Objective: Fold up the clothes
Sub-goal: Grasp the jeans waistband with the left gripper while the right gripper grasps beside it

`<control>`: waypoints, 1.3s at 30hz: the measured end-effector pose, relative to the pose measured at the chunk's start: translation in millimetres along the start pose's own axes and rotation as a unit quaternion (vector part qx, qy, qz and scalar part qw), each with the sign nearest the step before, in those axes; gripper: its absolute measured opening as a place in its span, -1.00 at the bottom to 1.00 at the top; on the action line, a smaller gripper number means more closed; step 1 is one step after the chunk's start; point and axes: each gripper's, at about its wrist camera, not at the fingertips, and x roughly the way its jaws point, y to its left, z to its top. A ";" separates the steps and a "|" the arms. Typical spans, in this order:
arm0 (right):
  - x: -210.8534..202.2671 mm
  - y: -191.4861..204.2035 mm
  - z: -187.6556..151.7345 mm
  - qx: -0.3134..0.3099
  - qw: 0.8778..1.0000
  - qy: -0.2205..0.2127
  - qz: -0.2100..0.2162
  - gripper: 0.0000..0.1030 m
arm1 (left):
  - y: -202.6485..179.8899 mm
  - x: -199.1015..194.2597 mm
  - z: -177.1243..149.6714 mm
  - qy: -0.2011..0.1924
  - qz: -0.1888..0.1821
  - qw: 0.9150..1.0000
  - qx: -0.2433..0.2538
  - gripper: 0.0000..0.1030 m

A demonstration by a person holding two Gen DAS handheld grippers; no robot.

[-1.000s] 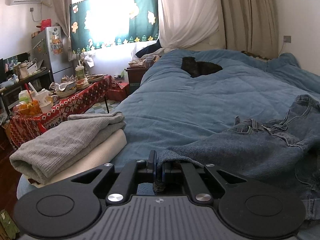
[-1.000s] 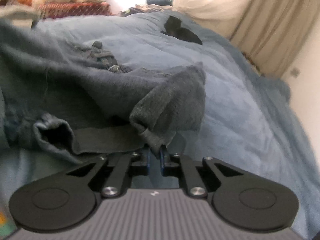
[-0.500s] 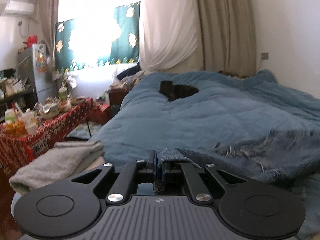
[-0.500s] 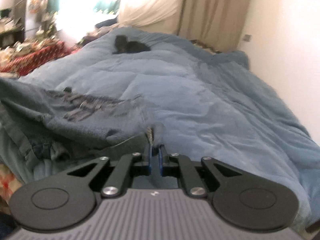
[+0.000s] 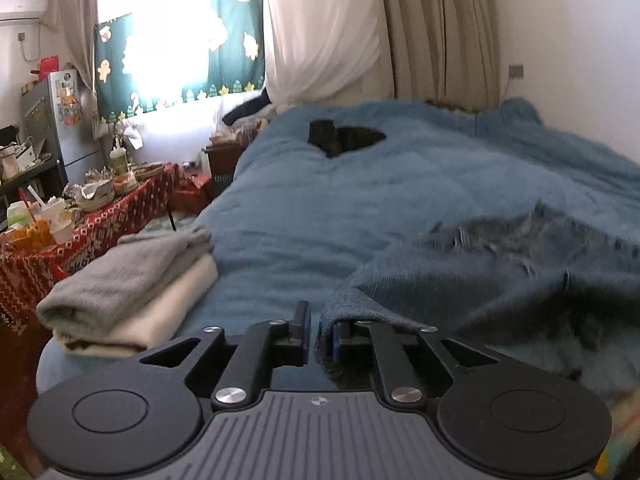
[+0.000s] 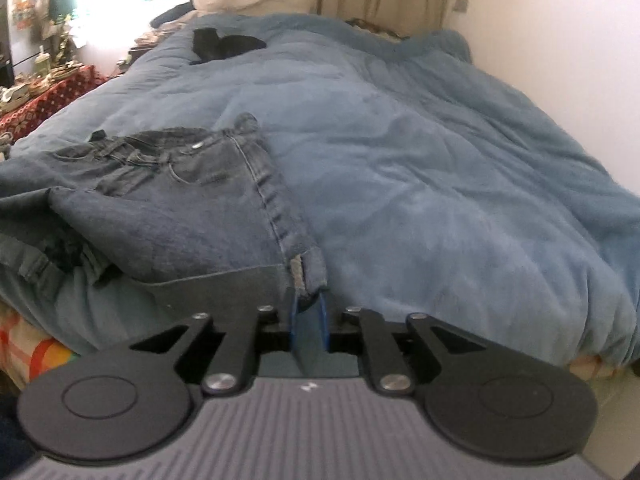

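**A:** What has changed in your left gripper [image 5: 316, 336]?

**B:** Its jaws have just been opening. A second ago they pinched the hem [image 5: 340, 314] of the jeans [image 5: 480, 280]. Now you see a clear gap. The hem hangs against the right-hand pad only, and the left-hand pad stands free of it. So that side no longer grips.

**A:** And your right gripper [image 6: 309, 304]?

**B:** Those jaws have also opened a little further. The other hem [image 6: 310, 264] sits right between the tips and seems to touch both pads. I cannot tell whether they pinch it or merely frame it.

**A:** Where are the jeans now?

**B:** A second ago the denim hung bunched and lifted just ahead of the right jaws. Now it lies down on the blanket [image 6: 440, 140]. It stretches straight ahead of the right jaws, with the waistband [image 6: 172, 142] at the far end and a side seam running back to the tips. To the left of that, extra layers look crumpled.

**A:** What does that mean for the fold?

**B:** I judge that you are at the point of letting go after laying the jeans down. The next fold has not started. You probably need to smooth that rumpled left part first. The pile of folded clothes [image 5: 132, 292], off to the left of your left jaws, is apart from the jeans.
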 end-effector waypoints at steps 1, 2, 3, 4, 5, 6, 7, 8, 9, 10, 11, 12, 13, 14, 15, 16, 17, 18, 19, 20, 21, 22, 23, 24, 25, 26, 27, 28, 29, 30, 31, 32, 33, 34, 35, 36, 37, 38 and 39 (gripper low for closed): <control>-0.5 -2.4 -1.4 0.004 1.000 0.001 -0.002 -0.78 | 0.5 -4.7 -2.9 0.002 0.003 1.000 0.006 -0.62; 1.7 -2.8 -1.4 0.009 1.000 0.001 -0.002 -0.77 | 2.2 -8.0 -4.5 0.004 0.005 1.000 0.008 -0.55; -0.6 -5.7 -1.2 0.014 1.000 0.001 -0.001 -0.75 | 4.6 -11.1 -5.4 0.006 0.005 1.000 0.008 -0.53; -3.1 -7.6 -0.7 0.018 1.000 -0.001 0.000 -0.72 | 7.1 -14.3 -6.2 0.007 0.005 1.000 0.007 -0.52; -5.5 -9.3 -0.4 0.020 1.000 -0.003 0.001 -0.70 | 9.5 -17.4 -7.0 0.009 0.005 1.000 0.007 -0.53; -5.3 -9.9 0.3 0.021 1.000 -0.007 0.004 -0.69 | 12.0 -21.0 -6.8 0.008 0.008 1.000 0.006 -0.53; -6.7 -10.0 0.8 0.021 1.000 -0.011 0.007 -0.65 | 14.4 -24.7 -6.5 0.006 0.011 1.000 0.004 -0.53; -9.2 -9.3 2.1 0.020 1.000 -0.015 0.010 -0.61 | 16.9 -28.4 -6.1 0.005 0.015 1.000 0.003 -0.54; -11.0 -7.5 4.3 0.017 1.000 -0.019 0.013 -0.55 | 21.0 -31.7 -5.1 0.002 0.015 1.000 -0.003 -0.53; -12.9 -5.6 6.5 0.014 1.000 -0.022 0.016 -0.49 | 25.1 -37.6 -4.7 -0.003 0.013 1.000 -0.016 -0.53; -14.4 -3.8 9.3 0.011 0.999 -0.026 0.020 -0.47 | 30.4 -40.5 -2.2 -0.005 0.008 1.000 -0.026 -0.53; -15.1 -2.1 14.4 0.007 0.999 -0.029 0.025 -0.44 | 35.1 -41.0 1.9 -0.007 0.003 0.999 -0.032 -0.54; -15.4 -0.3 20.5 0.001 0.999 -0.033 0.030 -0.43 | 38.0 -38.5 7.1 -0.012 -0.001 0.999 -0.033 -0.54; -14.1 1.8 27.3 -0.004 0.999 -0.036 0.035 -0.41 | 40.8 -35.7 12.4 -0.017 -0.004 0.999 -0.034 -0.54; -11.1 4.4 33.8 -0.009 0.998 -0.039 0.040 -0.38 | 41.9 -29.2 19.1 -0.021 -0.009 0.999 -0.033 -0.54; -6.2 7.8 42.8 -0.015 0.998 -0.041 0.045 -0.38 | 42.1 -20.4 26.4 -0.027 -0.016 0.999 -0.035 -0.54; -0.8 11.3 52.1 -0.021 0.998 -0.043 0.050 -0.37 | 42.1 -11.4 33.8 -0.033 -0.023 0.999 -0.037 -0.54; 6.7 15.2 62.8 -0.028 0.997 -0.046 0.057 -0.37 | 42.0 0.0 42.2 -0.036 -0.029 0.998 -0.042 -0.54; 16.0 19.1 73.9 -0.035 0.996 -0.048 0.063 -0.36 | 41.8 11.8 50.6 -0.039 -0.034 0.998 -0.047 -0.54; 25.8 23.2 84.3 -0.039 0.996 -0.049 0.063 -0.36 | 41.7 23.6 59.0 -0.041 -0.039 0.997 -0.053 -0.54; 36.4 27.1 95.2 -0.042 0.996 -0.051 0.063 -0.35 | 39.7 35.9 65.6 -0.040 -0.048 0.997 -0.054 -0.54; 48.7 30.7 106.3 -0.045 0.995 -0.053 0.067 -0.33 | 37.5 48.4 72.1 -0.039 -0.058 0.996 -0.055 -0.54; 61.9 34.5 116.8 -0.047 0.995 -0.052 0.071 -0.33 | 35.4 60.8 78.5 -0.038 -0.068 0.995 -0.056 -0.54; 74.0 37.7 125.4 -0.049 0.995 -0.050 0.073 -0.32 | 32.3 75.1 83.7 -0.033 -0.075 0.995 -0.050 -0.54; 87.5 40.5 134.8 -0.051 0.995 -0.047 0.077 -0.32 | 29.2 89.6 88.7 -0.028 -0.082 0.995 -0.044 -0.54; 101.4 43.2 144.2 -0.054 0.994 -0.043 0.080 -0.32 | 26.8 104.4 92.4 -0.018 -0.092 0.995 -0.040 -0.54; 116.7 45.1 153.3 -0.056 0.994 -0.036 0.082 -0.32 | 24.6 119.3 96.0 -0.008 -0.103 0.994 -0.037 -0.54; 131.3 46.8 161.7 -0.058 0.994 -0.029 0.084 -0.32 | 21.9 134.3 98.8 0.005 -0.119 0.992 -0.038 -0.54; 145.2 48.1 169.8 -0.060 0.994 -0.021 0.087 -0.32 | 19.1 149.2 101.5 0.018 -0.134 0.990 -0.040 -0.54; 159.4 49.1 177.6 -0.060 0.994 -0.013 0.088 -0.32 | 16.0 166.2 104.4 0.035 -0.153 0.987 -0.044 -0.54; 172.6 49.1 184.0 -0.060 0.994 -0.006 0.090 -0.32 | 12.2 181.0 105.8 0.051 -0.170 0.983 -0.047 -0.54; 185.3 49.1 189.9 -0.058 0.994 0.001 0.092 -0.32 | 8.3 195.6 107.1 0.068 -0.188 0.979 -0.049 -0.54; 196.0 48.7 193.8 -0.055 0.994 0.008 0.093 -0.27 | 4.4 210.1 108.3 0.085 -0.205 0.974 -0.051 -0.54; 206.1 47.6 197.3 -0.053 0.994 0.015 0.096 -0.16 | -0.1 222.0 107.3 0.101 -0.218 0.969 -0.049 -0.54; 215.8 46.2 200.8 -0.050 0.994 0.021 0.098 -0.11 | -4.6 233.5 106.1 0.118 -0.230 0.965 -0.046 -0.54; 223.6 44.5 203.8 -0.045 0.994 0.025 0.100 -0.04 | -8.5 246.9 105.1 0.137 -0.242 0.960 -0.044 -0.54; 229.8 43.6 205.0 -0.043 0.994 0.028 0.100 0.04 | -11.3 258.3 103.6 0.154 -0.252 0.955 -0.043 -0.54; 235.5 42.7 206.4 -0.042 0.993 0.031 0.101 0.05 | -13.0 266.8 101.9 0.168 -0.256 0.951 -0.044 -0.54; 241.4 41.9 207.7 -0.042 0.993 0.036 0.102 0.05 | -13.5 277.0 99.5 0.187 -0.262 0.945 -0.049 -0.54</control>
